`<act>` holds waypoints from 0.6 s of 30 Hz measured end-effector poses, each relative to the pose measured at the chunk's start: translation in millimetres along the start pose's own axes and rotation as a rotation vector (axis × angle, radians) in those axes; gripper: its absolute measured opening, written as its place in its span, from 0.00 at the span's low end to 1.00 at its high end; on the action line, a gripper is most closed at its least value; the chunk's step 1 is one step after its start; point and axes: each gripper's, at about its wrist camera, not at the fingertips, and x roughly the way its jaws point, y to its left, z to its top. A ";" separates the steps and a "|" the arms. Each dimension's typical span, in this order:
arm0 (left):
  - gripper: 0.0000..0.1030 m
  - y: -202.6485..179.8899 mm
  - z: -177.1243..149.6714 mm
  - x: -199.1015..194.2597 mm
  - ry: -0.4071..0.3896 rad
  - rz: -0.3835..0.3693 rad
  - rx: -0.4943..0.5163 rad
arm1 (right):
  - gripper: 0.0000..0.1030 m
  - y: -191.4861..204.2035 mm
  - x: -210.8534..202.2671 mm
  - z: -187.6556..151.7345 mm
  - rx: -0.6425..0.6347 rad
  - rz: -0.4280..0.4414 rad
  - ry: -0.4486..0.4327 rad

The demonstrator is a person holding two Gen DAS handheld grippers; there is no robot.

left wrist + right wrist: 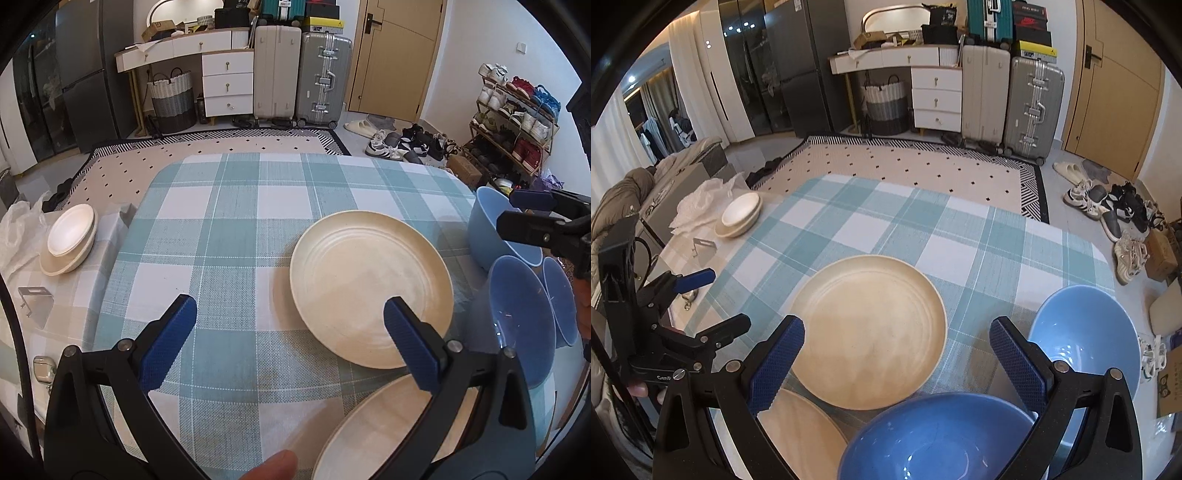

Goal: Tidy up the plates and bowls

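On the checked tablecloth (236,221), left view: two cream plates (369,291), three blue bowls (517,321) at the right edge, one small white stack (70,240) far left; wide bare cloth between. Left gripper (288,325) is held spread, empty. Right view: two plates, two bowls are seen near; right gripper (897,354) is held released above them.
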 end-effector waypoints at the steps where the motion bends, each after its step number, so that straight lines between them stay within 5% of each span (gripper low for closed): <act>1: 0.98 0.7 0.6 5.7 0.006 -0.002 -0.002 | 0.99 -1.2 5.5 0.2 -0.002 -0.002 0.013; 18: 0.98 6.2 -1.6 63.9 0.098 -0.016 -0.011 | 0.98 -20.5 80.0 -3.5 0.007 0.002 0.203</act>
